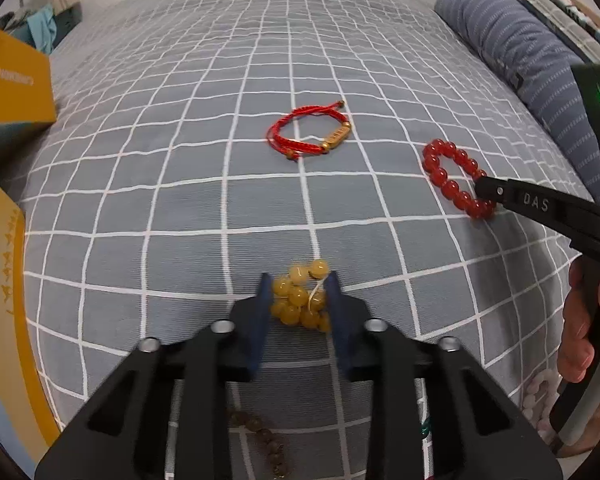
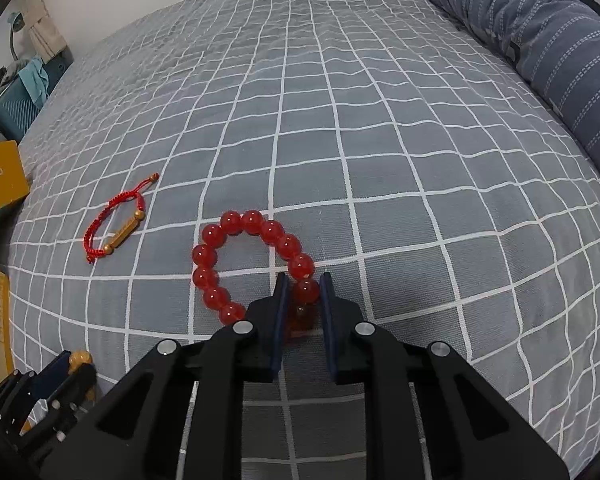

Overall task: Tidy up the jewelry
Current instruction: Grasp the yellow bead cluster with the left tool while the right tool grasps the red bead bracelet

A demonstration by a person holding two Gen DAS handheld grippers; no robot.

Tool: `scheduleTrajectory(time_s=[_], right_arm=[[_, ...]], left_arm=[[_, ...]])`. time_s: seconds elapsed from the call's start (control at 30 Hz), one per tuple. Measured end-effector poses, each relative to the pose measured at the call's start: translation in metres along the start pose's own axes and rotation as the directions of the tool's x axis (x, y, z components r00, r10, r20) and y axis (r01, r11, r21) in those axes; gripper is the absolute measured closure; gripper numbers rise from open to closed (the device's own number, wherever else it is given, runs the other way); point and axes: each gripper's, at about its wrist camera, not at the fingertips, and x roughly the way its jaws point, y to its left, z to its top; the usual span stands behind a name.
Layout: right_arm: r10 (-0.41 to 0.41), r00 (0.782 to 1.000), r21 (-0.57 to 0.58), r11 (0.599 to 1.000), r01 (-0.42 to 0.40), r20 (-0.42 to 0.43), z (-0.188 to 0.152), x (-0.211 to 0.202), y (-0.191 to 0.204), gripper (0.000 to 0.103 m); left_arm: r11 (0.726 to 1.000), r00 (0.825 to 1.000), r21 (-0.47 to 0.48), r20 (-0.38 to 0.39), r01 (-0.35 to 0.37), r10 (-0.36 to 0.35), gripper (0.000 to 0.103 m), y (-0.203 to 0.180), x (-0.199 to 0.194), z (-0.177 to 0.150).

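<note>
On the bed [image 2: 380, 140], my right gripper [image 2: 303, 296] pinches the red bead bracelet [image 2: 252, 264]; left gripper [image 1: 298, 300] clenches the yellow bead bracelet [image 1: 300, 300]. I'd lift slowly, keeping both squeezes firm.

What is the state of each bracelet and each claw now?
Yellow bead bracelet: bunched, gripped by left claw.
Red bead bracelet: round loop on bedsheet, pinched at one side by right claw.
Red cord bracelet: lying free.
</note>
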Motion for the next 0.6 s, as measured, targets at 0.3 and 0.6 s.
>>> scheduleTrajectory(time_s=[0.3,0.6], right_arm=[[0.011,1.000,0.007,1.000,-0.011,0.020,0.001,-0.008,-0.003,0.090],[0.019,0.999,0.009,1.000,-0.019,0.048,0.000,-0.019,-0.001,0.090]], left_arm=[[0.999,1.000,-0.016,0.013,0.027,-0.027,0.093,0.006,-0.006,0.003],[0.999,0.998,-0.013,0.054,0.033,-0.032,0.093,0.009,-0.024,0.004]])
